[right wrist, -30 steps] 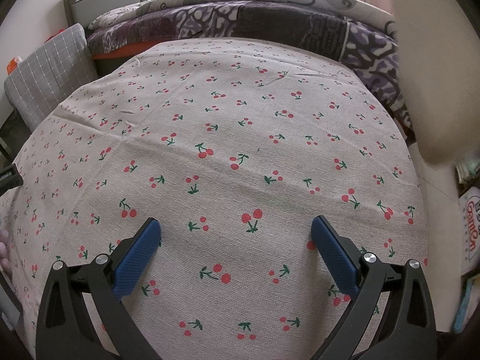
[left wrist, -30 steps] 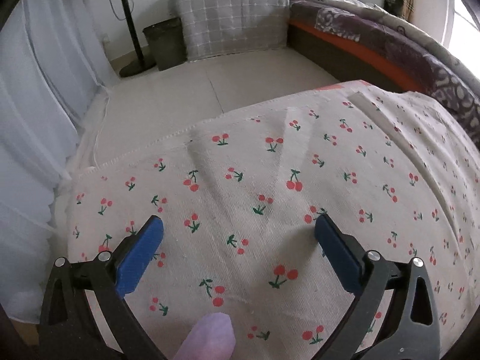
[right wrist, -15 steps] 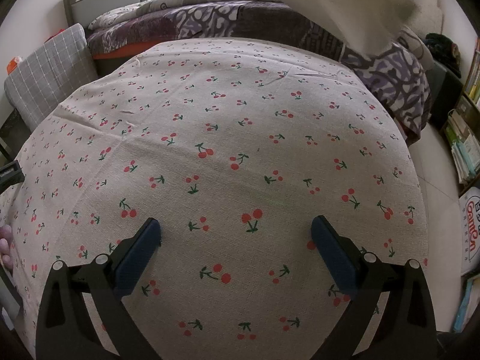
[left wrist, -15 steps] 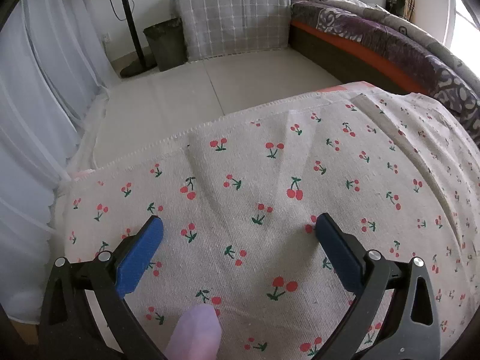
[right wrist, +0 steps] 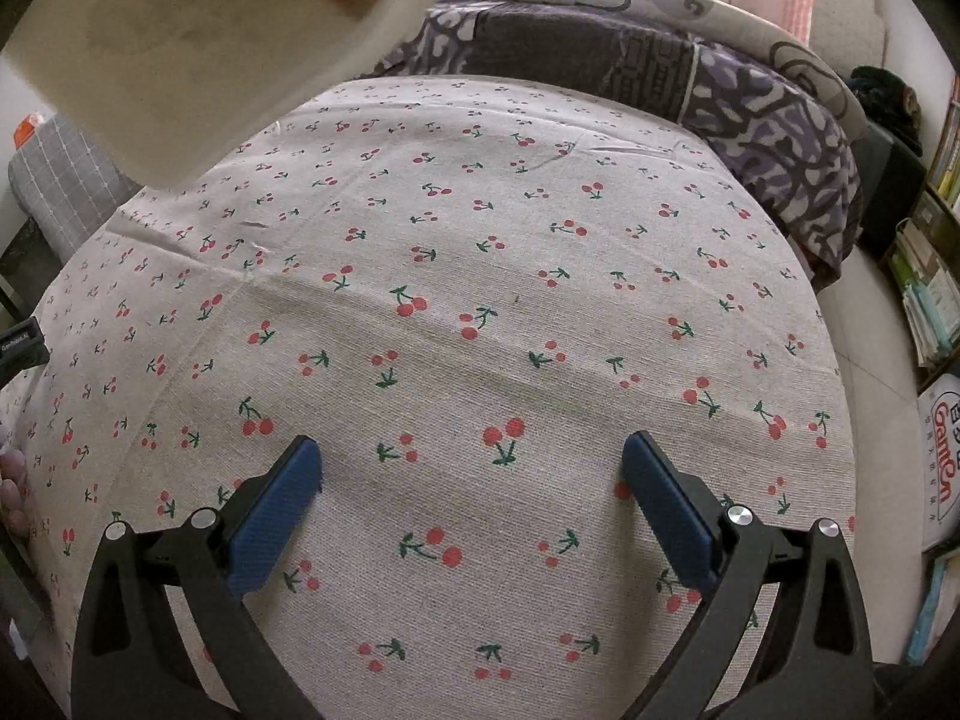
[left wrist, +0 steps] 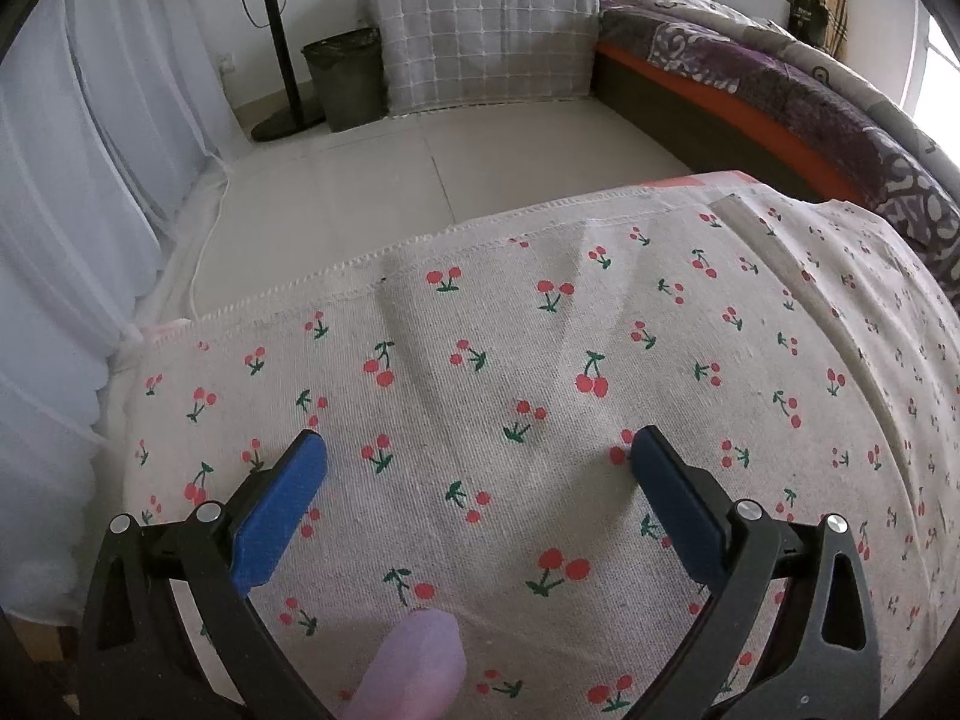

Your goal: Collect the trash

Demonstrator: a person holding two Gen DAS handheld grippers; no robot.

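Both the left gripper (left wrist: 477, 450) and the right gripper (right wrist: 471, 459) hang with jaws wide apart over the cherry tablecloth (right wrist: 480, 300), no trash visible; the bin (left wrist: 343, 75) stands at eleven o'clock.

I am looking into a lived-in bedroom of a home. A low bed with an orange frame (left wrist: 738, 114) carries a purple patterned quilt (right wrist: 774, 120). Sheer white curtains (left wrist: 78, 192) hang along one side over a pale tiled floor (left wrist: 420, 180). A grey checked fabric cover (left wrist: 486, 24) drapes some furniture beside a dark waste bin (left wrist: 348, 78). A cherry-printed beige cloth (right wrist: 480, 312) covers the table, and shelves of books (right wrist: 927, 276) stand at the far edge.
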